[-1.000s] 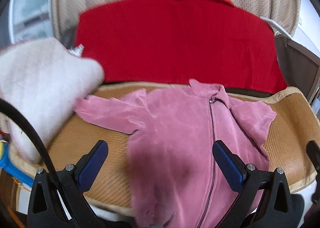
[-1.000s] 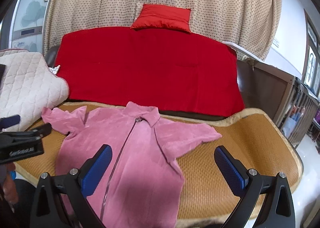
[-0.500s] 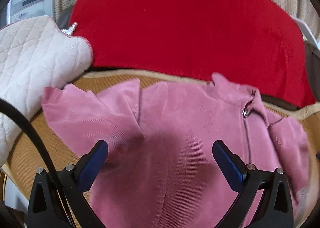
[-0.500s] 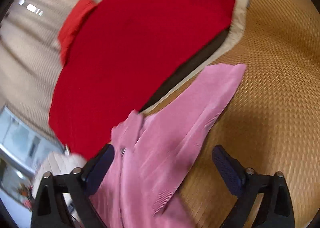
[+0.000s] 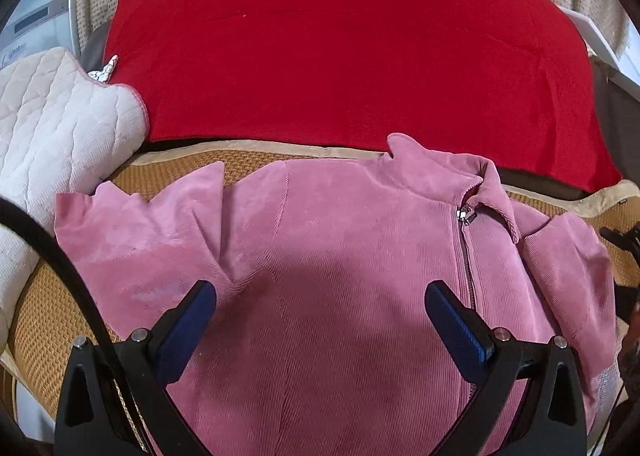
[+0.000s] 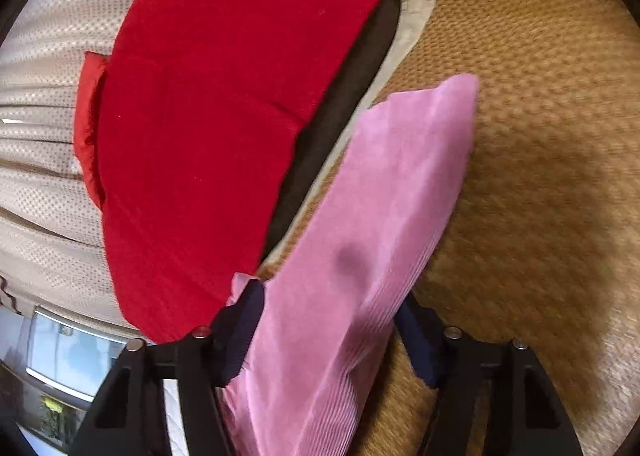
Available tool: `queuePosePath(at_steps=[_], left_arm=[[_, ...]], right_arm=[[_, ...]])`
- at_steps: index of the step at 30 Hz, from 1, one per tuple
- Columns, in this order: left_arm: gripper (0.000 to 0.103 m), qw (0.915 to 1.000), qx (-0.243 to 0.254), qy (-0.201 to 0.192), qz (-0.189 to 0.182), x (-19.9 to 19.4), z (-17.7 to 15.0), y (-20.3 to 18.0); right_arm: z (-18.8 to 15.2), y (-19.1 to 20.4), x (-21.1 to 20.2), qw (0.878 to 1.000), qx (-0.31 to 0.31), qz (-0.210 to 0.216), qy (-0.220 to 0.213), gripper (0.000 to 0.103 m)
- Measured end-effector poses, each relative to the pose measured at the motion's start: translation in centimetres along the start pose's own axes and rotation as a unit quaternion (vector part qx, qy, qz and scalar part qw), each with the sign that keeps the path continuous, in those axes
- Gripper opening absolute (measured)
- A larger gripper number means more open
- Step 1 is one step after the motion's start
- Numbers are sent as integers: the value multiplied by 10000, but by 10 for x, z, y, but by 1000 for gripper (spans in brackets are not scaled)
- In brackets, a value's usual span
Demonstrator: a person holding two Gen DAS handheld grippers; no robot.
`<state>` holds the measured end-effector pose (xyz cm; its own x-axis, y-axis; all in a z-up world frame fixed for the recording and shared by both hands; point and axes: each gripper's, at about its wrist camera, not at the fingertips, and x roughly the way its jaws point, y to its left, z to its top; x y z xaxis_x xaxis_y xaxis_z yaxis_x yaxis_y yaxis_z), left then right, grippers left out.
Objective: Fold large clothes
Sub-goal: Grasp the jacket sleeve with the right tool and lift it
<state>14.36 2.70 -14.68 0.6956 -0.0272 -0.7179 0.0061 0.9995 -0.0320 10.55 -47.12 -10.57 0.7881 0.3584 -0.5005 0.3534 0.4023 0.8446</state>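
Jacket (image 5: pixel 340 276) fills the lower half of the left wrist view: pink, fine-ribbed corduroy, spread front-up on the woven mat (image 5: pixel 44 320). Its collar (image 5: pixel 436 172) sits upper centre-right, points folded outward, and the zipper (image 5: pixel 466 256) drops from a metal pull down toward the lower right, closed as far as can be seen. One sleeve (image 5: pixel 132 240) reaches out to the left edge of the frame, creased where it meets the body, cuff end close to the quilted cushion (image 5: pixel 52 128). The other shoulder bunches up at the right edge. A dark shadow lies across the chest at centre. Left gripper (image 5: pixel 320 320) hangs above that chest panel, blue pads (image 5: pixel 186 332) spread wide with nothing between them. In the right wrist view, rolled sideways, the other sleeve (image 6: pixel 384 224) runs diagonally from bottom centre up to its squared cuff at centre right, lying on the mat (image 6: pixel 540 96). Right gripper (image 6: pixel 328 332) has its fingers on either side of that sleeve, narrowed around the cloth; whether they actually pinch it I cannot tell, since the fabric hides the contact. Red cover (image 5: pixel 340 40) spans the top of the left view, and the curtain (image 6: pixel 44 80) shows at the left of the right view.
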Motion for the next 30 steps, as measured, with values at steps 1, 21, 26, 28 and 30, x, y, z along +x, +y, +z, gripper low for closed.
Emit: queuePosePath(at_steps=[1,21,26,28,30], left_arm=[[103,10000,20,4,17,1,0,0],[103,9995,-45,-188,263,-9,2,19],[103,9990,-91,-283,320,-12,5,28],[103,9992,-81,-327,235,-14,6,28],[103,9994,-18,-348,58,-17,8,23]], right_arm=[[1,-1,6,10000,47,3,-16,54],[-49,24,47,9784,237,1820,948,29],[-86,42,73,9807,-194,1417,1336,29],[-93,43,66,9837,-226,1205,1316,29],[-98,41,50,9869,-231,1094,1161,29]])
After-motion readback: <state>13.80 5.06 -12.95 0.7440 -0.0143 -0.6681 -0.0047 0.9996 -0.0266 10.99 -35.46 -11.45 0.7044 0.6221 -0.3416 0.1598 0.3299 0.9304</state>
